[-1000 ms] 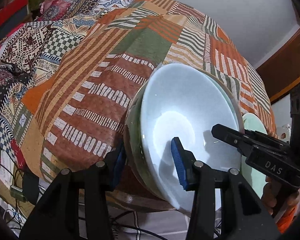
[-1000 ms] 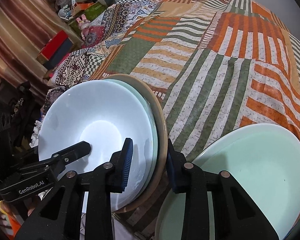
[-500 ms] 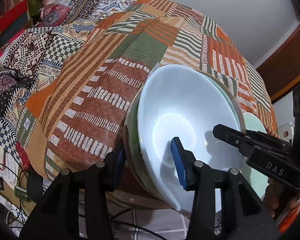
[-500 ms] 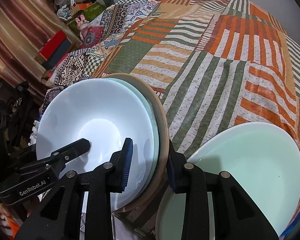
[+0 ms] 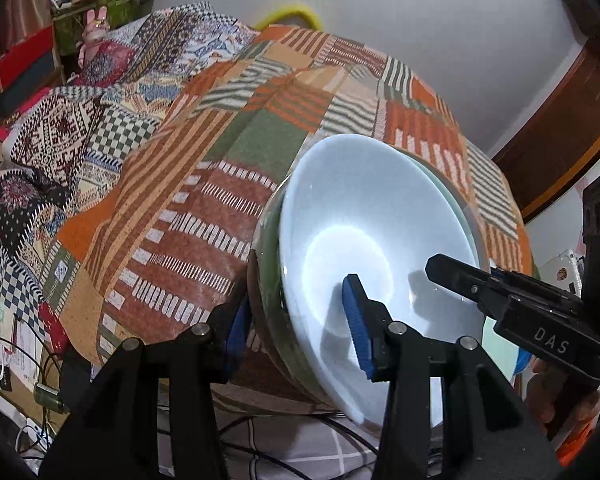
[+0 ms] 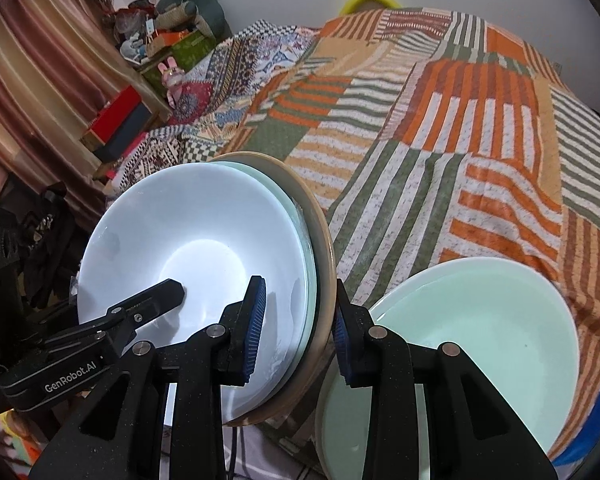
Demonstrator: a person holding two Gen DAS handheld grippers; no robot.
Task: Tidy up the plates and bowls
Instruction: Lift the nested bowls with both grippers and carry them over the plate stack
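The left gripper (image 5: pixel 296 328) points steeply down and pinches the seven o'clock edge of a tilted stack of bowls (image 5: pixel 364 248), one blue ribbed pad (image 5: pixel 356 332) inside the top bowl, the other under the stack. The right gripper (image 6: pixel 298 326) angles down likewise and clamps the stack's opposite rim, at about four o'clock in its own view, blue pads pressed on either side. The stack is smooth and glossy: a pale blue-white bowl (image 6: pixel 204 248) nested in a greenish one and a tan outer dish (image 6: pixel 320 248), held at the near edge of a bed. At four o'clock from it lies a mint-green plate (image 6: pixel 480 332), on a coarse patchwork bedspread (image 6: pixel 440 140) striped orange, green and cream.
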